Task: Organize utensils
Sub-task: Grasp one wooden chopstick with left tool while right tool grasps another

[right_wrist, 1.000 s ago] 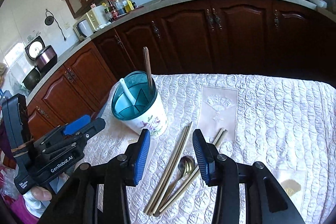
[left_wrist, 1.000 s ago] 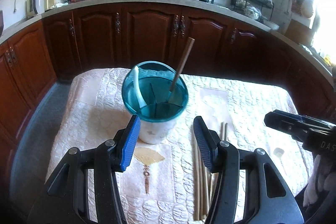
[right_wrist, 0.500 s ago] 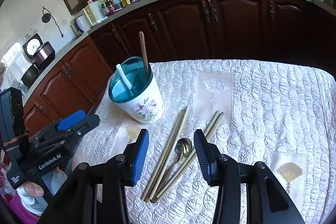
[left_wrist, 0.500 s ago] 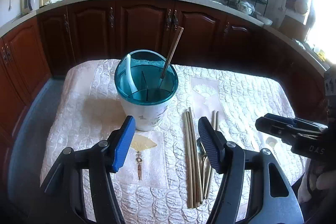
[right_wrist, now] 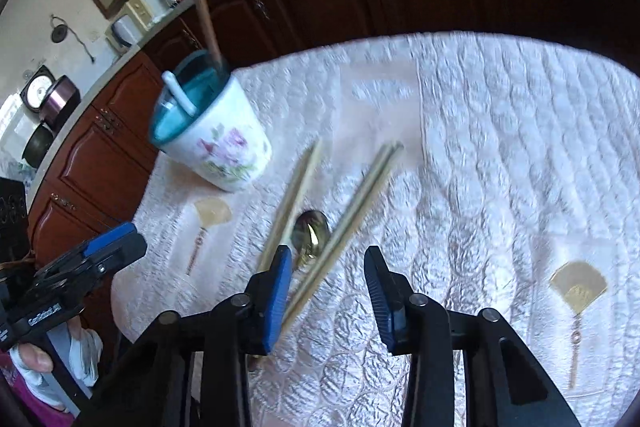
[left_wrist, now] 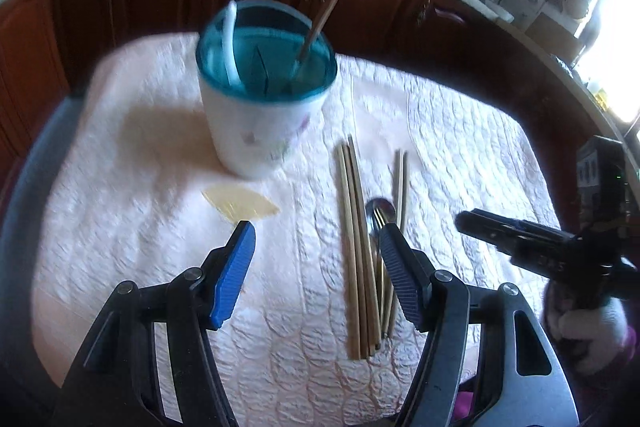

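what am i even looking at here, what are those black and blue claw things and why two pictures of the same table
Those claws are hand-held grippers: a person holds one in each hand, and each carries a wide-angle camera looking along its two fingers. So one picture is from the left gripper, the other from the right gripper, and each also catches the other at its edge.

Both grippers are open and hold nothing.

On the quilted tablecloth stands a white floral cup with a teal insert, already holding a white utensil and a brown stick. Beside it lie loose chopsticks and a metal spoon, apparently waiting to be sorted.
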### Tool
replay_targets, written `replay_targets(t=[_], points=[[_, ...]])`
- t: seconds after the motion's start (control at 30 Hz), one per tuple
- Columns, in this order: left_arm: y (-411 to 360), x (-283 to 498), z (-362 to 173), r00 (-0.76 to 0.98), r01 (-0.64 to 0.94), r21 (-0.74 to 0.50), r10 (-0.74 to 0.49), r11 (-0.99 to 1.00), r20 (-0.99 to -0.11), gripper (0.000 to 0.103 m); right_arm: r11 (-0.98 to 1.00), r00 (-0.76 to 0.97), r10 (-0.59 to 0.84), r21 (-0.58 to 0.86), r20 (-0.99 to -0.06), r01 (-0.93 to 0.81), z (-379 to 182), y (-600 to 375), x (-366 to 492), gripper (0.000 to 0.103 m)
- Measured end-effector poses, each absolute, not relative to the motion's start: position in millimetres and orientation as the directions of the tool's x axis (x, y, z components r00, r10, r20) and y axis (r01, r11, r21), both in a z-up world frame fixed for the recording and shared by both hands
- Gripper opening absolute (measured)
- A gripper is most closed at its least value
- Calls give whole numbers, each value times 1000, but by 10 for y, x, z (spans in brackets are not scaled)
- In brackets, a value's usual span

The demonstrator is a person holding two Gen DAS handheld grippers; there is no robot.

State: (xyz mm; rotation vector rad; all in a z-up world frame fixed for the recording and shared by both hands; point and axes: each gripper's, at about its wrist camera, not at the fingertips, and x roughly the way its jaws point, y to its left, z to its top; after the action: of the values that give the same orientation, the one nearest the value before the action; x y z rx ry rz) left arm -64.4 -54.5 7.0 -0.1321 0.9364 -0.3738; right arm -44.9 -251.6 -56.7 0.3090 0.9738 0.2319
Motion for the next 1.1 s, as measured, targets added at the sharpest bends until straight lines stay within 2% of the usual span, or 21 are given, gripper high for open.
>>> replay_targets(t=[0.17, 0.47, 0.63, 0.73, 0.8, 0.87, 1.1], points=[[-640, -589, -135, 489, 266, -297, -394, 917, -778, 63, 931, 519, 328, 362, -789, -39, -731, -2537, -394, 35], [-993, -295, -493, 407, 294, -284, -388, 913, -827, 35, 925, 503, 342, 378, -793, -33, -801, -2556, -306, 35], [-1168, -188, -657, 389, 307, -217, -330, 927, -860, 33, 922, 497, 344, 386, -797, -21, -843, -2602, -215, 35], [-1171, -127, -661, 391, 294, -234, -340, 927, -855, 29, 922, 493, 345, 387, -799, -18, -872, -2645, -164, 35], [-1164, -80, -652, 396, 290, -238, -343, 927, -852, 11, 922, 490, 345, 386, -801, -18, -885, -2647, -89, 35], [-1123, -36, -662, 381, 272, -256, -348, 928, -856, 5, 920, 493, 347, 391, -798, -16, -900, -2643, -16, 35], [-913, -173, -642, 387, 262, -244, -333, 934, -860, 4, 908, 478, 351, 418, -805, 36, -1046, -2654, 325, 25]])
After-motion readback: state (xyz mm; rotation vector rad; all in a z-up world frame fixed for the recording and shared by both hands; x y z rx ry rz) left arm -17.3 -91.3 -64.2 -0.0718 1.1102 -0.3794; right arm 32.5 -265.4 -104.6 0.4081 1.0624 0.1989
